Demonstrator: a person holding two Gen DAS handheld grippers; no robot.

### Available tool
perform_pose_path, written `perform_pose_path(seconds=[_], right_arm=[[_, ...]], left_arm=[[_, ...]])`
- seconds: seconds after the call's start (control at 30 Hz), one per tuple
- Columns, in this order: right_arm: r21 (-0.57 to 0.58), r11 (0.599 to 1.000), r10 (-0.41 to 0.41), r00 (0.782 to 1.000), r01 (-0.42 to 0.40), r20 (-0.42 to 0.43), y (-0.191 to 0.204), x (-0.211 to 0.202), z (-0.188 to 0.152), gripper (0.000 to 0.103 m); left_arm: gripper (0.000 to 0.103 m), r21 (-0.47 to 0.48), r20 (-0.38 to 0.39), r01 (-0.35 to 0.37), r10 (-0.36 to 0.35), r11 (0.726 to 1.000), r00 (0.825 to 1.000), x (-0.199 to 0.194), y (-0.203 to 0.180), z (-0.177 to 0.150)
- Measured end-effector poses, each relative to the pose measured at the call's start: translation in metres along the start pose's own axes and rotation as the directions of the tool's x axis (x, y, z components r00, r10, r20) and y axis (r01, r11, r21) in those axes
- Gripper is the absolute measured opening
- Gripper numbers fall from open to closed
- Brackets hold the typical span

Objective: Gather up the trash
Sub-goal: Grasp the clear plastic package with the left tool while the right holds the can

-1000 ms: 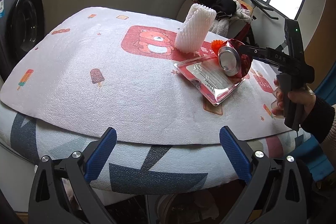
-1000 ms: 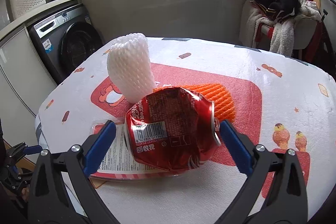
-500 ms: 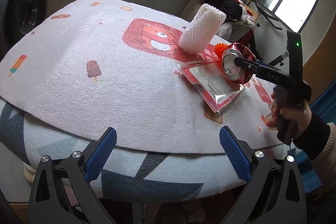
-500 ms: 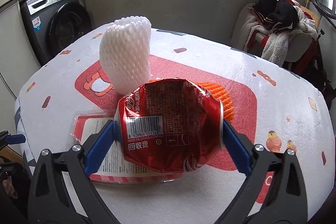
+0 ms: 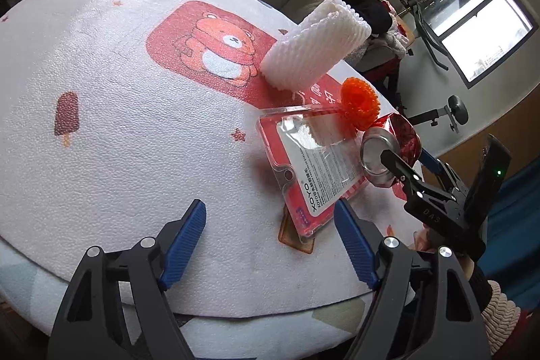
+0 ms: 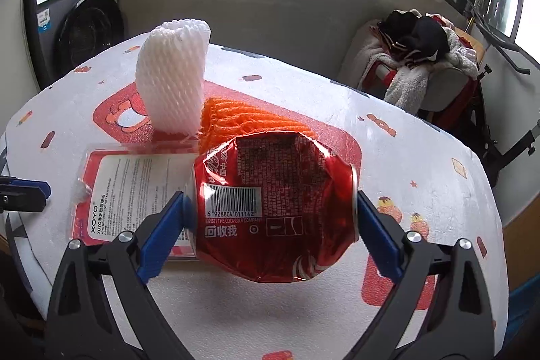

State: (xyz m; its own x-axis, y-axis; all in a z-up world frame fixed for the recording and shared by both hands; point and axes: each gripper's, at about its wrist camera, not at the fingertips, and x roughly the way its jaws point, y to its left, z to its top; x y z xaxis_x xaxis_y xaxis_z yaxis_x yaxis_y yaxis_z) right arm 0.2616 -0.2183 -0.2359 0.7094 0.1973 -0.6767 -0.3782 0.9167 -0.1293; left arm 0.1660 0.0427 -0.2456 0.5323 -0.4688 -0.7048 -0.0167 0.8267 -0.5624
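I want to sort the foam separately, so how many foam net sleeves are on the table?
2. The white sleeve stands upright at the far side of the plastic package. The orange sleeve lies flat beside it, behind the crushed can. Others could be hidden behind the can.

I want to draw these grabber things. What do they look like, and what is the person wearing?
Each gripper is black plastic with silver screws. The left gripper has two ribbed blue pads. The right gripper matches it, with white "DAS" lettering and a small green light on its handle. The person's sleeve is black with a cream knitted cuff.
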Motion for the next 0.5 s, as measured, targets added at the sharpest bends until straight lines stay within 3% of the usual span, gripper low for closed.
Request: perform_pose_path(seconds=[0.17,0.37,0.5], right_arm=[[-0.04,0.999,-0.006,1.0,0.007,0.009,0.01,-0.001,-0.004,0.094],[0.076,0.997,0.019,1.0,-0.017,-0.024,-0.005,0.007,-0.01,0.094],[0.063,0.998,0.013,0.999,-0.011,-0.031,-0.005,0.01,-0.014,0.095]], left_arm=[[0.074,-0.026,0.004,0.011,-0.011,1.0,1.0,0.01,-0.001,0.008],[0.073,-0.053,0.005,0.035,-0.035,0.998,0.999,0.023,-0.005,0.02],[0.072,-0.054,0.018,0.064,-0.063,0.996,0.998,0.032,-0.007,0.025]])
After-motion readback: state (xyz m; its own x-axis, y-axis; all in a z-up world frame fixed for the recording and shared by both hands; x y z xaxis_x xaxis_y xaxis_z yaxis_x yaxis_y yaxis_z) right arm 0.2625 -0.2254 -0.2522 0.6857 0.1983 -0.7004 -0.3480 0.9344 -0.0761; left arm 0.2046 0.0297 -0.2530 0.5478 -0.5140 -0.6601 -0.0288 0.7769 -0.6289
